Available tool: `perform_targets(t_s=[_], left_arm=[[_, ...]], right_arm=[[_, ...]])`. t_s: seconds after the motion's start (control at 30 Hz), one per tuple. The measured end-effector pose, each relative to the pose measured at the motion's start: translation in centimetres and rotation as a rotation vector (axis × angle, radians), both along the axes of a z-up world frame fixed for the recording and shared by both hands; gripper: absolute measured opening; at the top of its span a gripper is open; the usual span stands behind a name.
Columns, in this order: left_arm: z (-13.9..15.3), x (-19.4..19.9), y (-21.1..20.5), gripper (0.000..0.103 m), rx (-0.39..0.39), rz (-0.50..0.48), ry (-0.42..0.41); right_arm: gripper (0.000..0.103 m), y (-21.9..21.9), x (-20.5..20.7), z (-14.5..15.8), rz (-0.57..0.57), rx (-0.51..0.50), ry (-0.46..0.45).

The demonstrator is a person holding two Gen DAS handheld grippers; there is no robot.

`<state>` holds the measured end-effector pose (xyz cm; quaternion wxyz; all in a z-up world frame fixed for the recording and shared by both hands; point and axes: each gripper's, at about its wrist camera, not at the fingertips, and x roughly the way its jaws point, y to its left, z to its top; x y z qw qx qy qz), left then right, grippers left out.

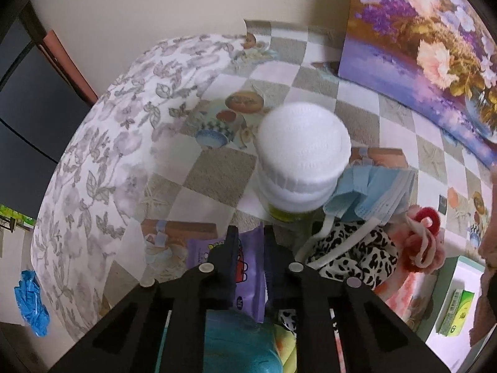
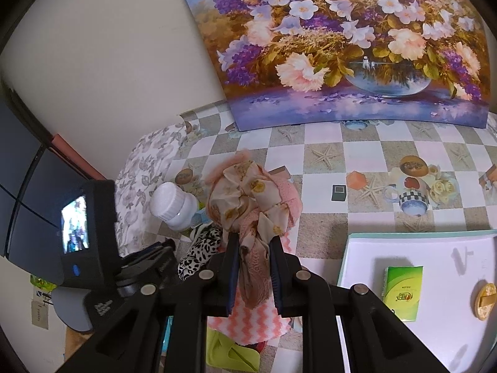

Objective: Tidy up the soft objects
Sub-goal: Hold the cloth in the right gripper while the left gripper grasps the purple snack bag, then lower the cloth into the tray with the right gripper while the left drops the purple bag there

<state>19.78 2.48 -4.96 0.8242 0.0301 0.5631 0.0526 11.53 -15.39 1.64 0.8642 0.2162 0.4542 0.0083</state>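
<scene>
- Left tongs (image 1: 251,242) clamp the flat purple printed packet (image 1: 248,283); next comes lifting it.
- Right tongs (image 2: 254,248) grip a beige-pink fabric bundle (image 2: 248,199); the white tray (image 2: 403,248) sits at three o'clock.

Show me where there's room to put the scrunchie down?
Free: the white tray floor around the green tissue pack, and the checkered tablecloth between the flower painting and tray. Crowded: the soft pile by the white jar.
</scene>
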Motion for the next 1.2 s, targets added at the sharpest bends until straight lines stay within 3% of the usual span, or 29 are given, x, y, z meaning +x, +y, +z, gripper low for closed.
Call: perform_targets(t_s=[0.37,0.87,1.2], left_arm=[[3.5,-0.5,1.9,0.008,-0.109,0.02,-0.071],[11.2,-3.0,3.0,0.006,-0.144,0.012,-0.253],[14.4,-5.3,-0.7,0.006,-0.173,-0.084,-0.324]], right_arm=[[0.019,-0.8,-0.5,1.0,-0.007,0.007,-0.02],[0.019,-2.3,-2.0,3.5,-0.035,0.005,-0.068],[0.019,-6.1,-4.0,4.5,-0.112,-0.04,-0.061]])
